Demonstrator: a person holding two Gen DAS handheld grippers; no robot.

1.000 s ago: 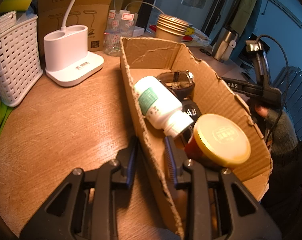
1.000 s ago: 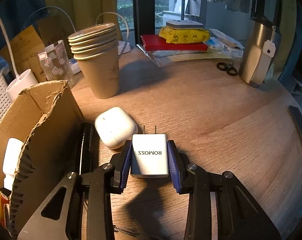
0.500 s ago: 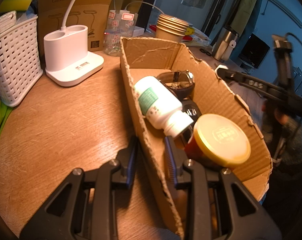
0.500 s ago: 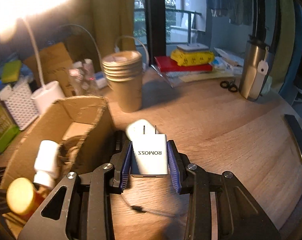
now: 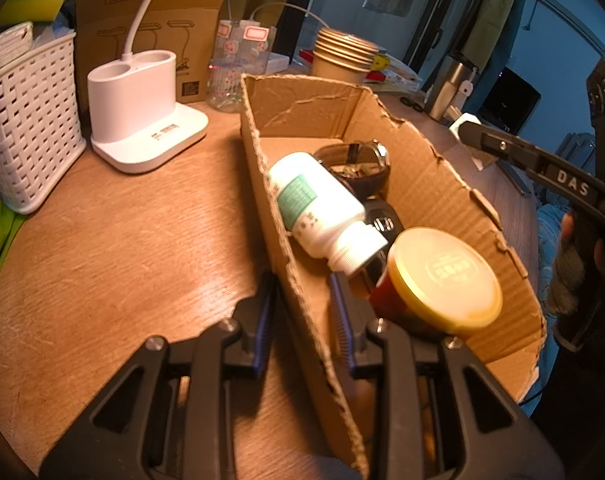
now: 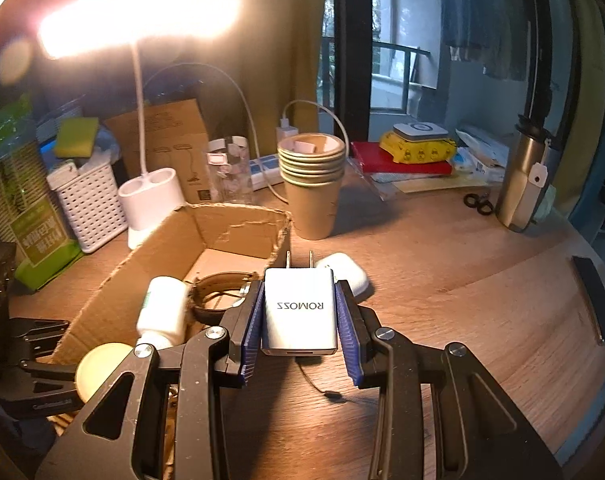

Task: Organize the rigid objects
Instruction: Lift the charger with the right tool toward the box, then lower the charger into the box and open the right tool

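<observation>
My right gripper point(image 6: 300, 314) is shut on a white ROMOSS wall charger point(image 6: 300, 312), lifted above the table beside the right wall of the torn cardboard box point(image 6: 150, 260). In the left wrist view the charger point(image 5: 468, 128) shows past the box's far right rim. My left gripper point(image 5: 302, 308) is shut on the near left wall of the box point(image 5: 286, 264). Inside the box lie a white pill bottle point(image 5: 322, 212), a wristwatch point(image 5: 358, 160), a dark key fob point(image 5: 382, 220) and a jar with a yellow lid point(image 5: 442, 280). A white earbud case point(image 6: 348, 272) rests on the table behind the charger.
A stack of paper cups point(image 6: 312, 184) stands behind the box. A white lamp base point(image 5: 142, 112) and a white basket point(image 5: 26, 120) are at the left. A steel tumbler point(image 6: 522, 184), scissors point(image 6: 478, 204) and a thin cable point(image 6: 322, 384) lie on the wooden table point(image 6: 442, 300).
My right gripper has risen with the charger and swung left toward the box, so the box's inside now shows. The left gripper has kept still on the box wall.
</observation>
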